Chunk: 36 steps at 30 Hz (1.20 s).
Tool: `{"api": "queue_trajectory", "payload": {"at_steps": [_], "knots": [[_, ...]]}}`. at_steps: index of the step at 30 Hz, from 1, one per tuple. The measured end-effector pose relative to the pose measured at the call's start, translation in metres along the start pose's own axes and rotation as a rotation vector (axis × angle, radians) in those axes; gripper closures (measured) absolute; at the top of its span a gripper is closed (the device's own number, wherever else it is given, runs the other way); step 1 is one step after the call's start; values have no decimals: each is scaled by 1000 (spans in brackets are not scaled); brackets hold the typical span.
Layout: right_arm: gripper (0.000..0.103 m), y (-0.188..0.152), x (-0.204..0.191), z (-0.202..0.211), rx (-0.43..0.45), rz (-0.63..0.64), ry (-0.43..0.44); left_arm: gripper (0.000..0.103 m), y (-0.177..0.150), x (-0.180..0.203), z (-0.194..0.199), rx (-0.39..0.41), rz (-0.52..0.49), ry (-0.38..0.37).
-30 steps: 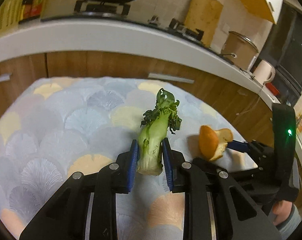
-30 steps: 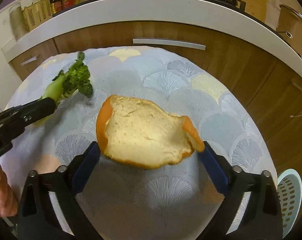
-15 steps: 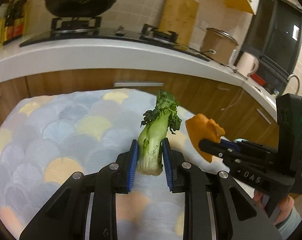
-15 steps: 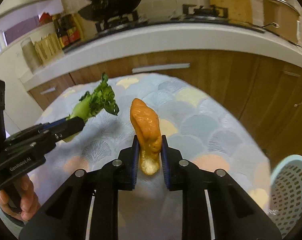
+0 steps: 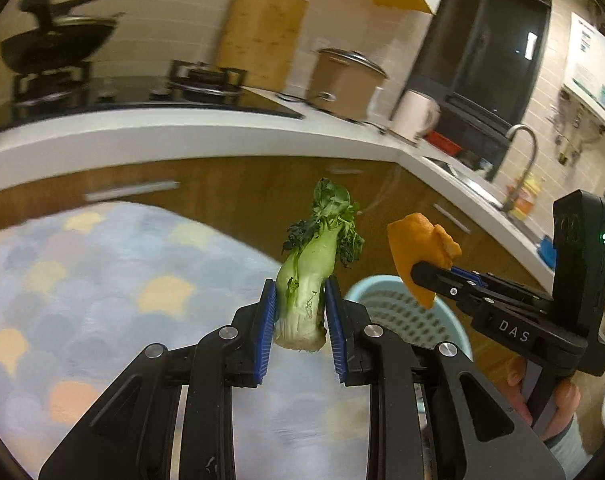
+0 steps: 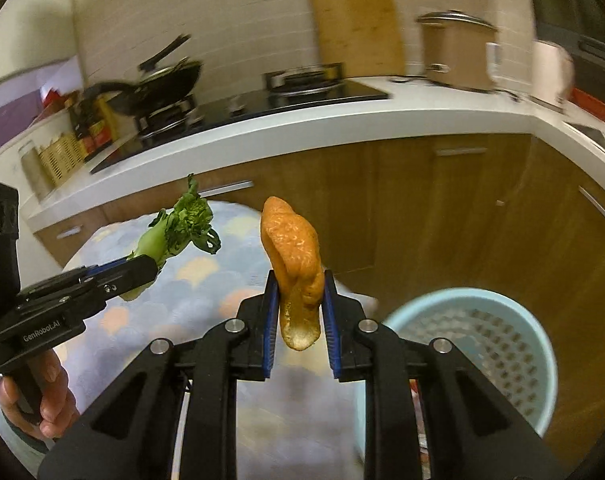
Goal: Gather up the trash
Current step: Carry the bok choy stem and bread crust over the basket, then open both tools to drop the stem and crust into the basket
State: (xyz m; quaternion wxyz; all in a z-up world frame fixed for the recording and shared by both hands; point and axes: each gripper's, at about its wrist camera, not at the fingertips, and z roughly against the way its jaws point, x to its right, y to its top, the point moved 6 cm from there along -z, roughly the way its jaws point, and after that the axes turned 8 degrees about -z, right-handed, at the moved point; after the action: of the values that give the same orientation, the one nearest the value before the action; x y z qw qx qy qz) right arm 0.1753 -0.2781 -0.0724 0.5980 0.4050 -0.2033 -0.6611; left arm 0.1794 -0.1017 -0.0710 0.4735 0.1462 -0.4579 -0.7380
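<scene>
Grippers level side by side: left hand-held gripper [image 5: 300,314] clamps greens [image 5: 316,264], right hand-held gripper [image 6: 300,314] peel [image 6: 296,268].

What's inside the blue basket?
The blue basket shows only its holey wall inside; no trash visible. The right tool, gripping the orange peel, hides the near part and the bottom.

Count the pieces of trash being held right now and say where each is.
2. The bok choy stub is clamped in the left gripper; the orange peel is clamped in the right gripper, near the blue basket. The basket's inside is partly hidden.
</scene>
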Motion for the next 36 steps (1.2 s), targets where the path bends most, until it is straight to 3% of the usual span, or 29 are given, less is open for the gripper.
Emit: {"api": "queue_trajectory", "payload": {"at_steps": [10, 21, 22, 23, 24, 25, 26, 32, 36], "knots": [[85, -21, 108, 36, -10, -138, -136, 80, -17, 89, -71, -105, 5, -89], [80, -48, 158, 17, -98, -226, -190, 79, -36, 139, -124, -213, -64, -111], [79, -51, 163, 15, -108, -236, -190, 72, -38, 140, -127, -222, -69, -111], [72, -55, 167, 13, -123, -251, -186, 58, -41, 141, -129, -232, -77, -111], [67, -58, 170, 11, -136, -267, -180, 53, -42, 141, -130, -232, -82, -107], [50, -60, 171, 10, -143, -280, -178, 50, -43, 141, -129, -228, -90, -103], [42, -62, 175, 8, -150, -305, -170, 49, -44, 142, -129, -229, -97, -101], [42, -61, 176, 16, -128, -339, -127, 49, -42, 136, -119, -218, -103, -94], [42, -53, 164, 28, -89, -337, -110, 49, -34, 129, -99, -164, -112, -61]]}}
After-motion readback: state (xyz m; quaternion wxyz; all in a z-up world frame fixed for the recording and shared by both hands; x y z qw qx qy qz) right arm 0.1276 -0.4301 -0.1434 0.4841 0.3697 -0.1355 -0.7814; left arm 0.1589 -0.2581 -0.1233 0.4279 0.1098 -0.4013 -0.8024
